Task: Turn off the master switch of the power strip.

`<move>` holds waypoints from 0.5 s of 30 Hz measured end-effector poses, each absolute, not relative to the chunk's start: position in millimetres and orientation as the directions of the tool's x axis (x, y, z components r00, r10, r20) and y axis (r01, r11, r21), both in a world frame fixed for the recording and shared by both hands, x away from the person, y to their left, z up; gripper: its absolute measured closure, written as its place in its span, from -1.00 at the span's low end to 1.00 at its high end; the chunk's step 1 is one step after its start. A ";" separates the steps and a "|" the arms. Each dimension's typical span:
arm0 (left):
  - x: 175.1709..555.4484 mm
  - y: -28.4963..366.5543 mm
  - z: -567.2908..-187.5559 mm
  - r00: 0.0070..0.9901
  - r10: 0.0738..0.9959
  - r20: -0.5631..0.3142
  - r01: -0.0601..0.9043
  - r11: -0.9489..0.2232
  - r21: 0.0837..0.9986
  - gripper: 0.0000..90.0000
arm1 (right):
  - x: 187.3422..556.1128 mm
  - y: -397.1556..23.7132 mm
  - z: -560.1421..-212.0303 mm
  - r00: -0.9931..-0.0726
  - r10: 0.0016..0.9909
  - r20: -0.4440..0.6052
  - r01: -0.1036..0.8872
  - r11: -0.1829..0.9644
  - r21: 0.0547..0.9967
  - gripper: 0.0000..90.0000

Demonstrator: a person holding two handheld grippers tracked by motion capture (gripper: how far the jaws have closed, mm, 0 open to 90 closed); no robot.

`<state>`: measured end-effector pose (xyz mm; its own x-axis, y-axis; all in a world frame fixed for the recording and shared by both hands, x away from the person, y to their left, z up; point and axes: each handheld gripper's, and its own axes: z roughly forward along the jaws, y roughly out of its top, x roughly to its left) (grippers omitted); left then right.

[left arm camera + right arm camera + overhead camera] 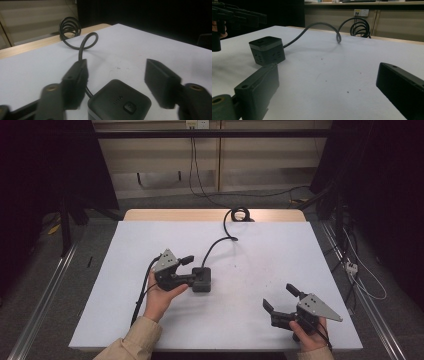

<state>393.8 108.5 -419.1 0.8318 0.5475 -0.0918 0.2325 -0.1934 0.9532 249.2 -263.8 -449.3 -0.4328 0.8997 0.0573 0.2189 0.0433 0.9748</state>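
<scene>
A black cube-shaped power socket [202, 280] [267, 50] sits left of centre on the white table top [240, 320]. Its black cable [219, 243] runs toward the far edge and ends in a coil [240, 214] [70, 26]. My left gripper [190, 270] [116, 67] is held at the cube's near-left side, jaws apart. The cube [120, 102] lies low between them with a gap on each side, untouched. My right gripper [280, 299] [328, 75] rests near the front right of the table, open and holding nothing, pointing toward the cube.
The table's wooden far edge [215, 215] shows beyond the white top. Cables [200, 180] hang from a wall outlet behind. Metal rails [45, 285] run along both sides on the floor. The left gripper's own cable [142, 292] trails toward the front.
</scene>
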 end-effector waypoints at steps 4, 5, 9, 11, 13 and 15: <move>393.3 108.8 -418.3 0.838 0.538 -0.089 0.232 -0.204 0.951 0.09 | 249.3 -263.8 -449.0 -0.432 0.900 0.057 0.219 0.043 0.975 -0.90; 393.0 108.9 -418.1 0.835 0.541 -0.098 0.241 -0.199 0.950 0.09 | 249.3 -263.8 -449.0 -0.432 0.900 0.057 0.219 0.043 0.975 -0.90; 392.5 109.9 -416.9 0.827 0.552 -0.108 0.247 -0.185 0.951 0.18 | 249.5 -263.9 -449.1 -0.432 0.900 0.055 0.219 0.046 0.975 -0.90; 392.7 110.7 -416.1 0.834 0.540 -0.116 0.251 -0.183 0.950 0.21 | 249.6 -264.0 -449.1 -0.433 0.900 0.056 0.219 0.045 0.975 -0.90; 392.5 110.7 -415.6 0.834 0.537 -0.125 0.262 -0.186 0.947 0.24 | 249.7 -264.0 -448.9 -0.433 0.900 0.054 0.217 0.046 0.975 -0.90; 392.9 110.8 -415.7 0.839 0.528 -0.132 0.264 -0.184 0.947 0.25 | 249.9 -263.8 -448.8 -0.433 0.900 0.053 0.218 0.047 0.975 -0.90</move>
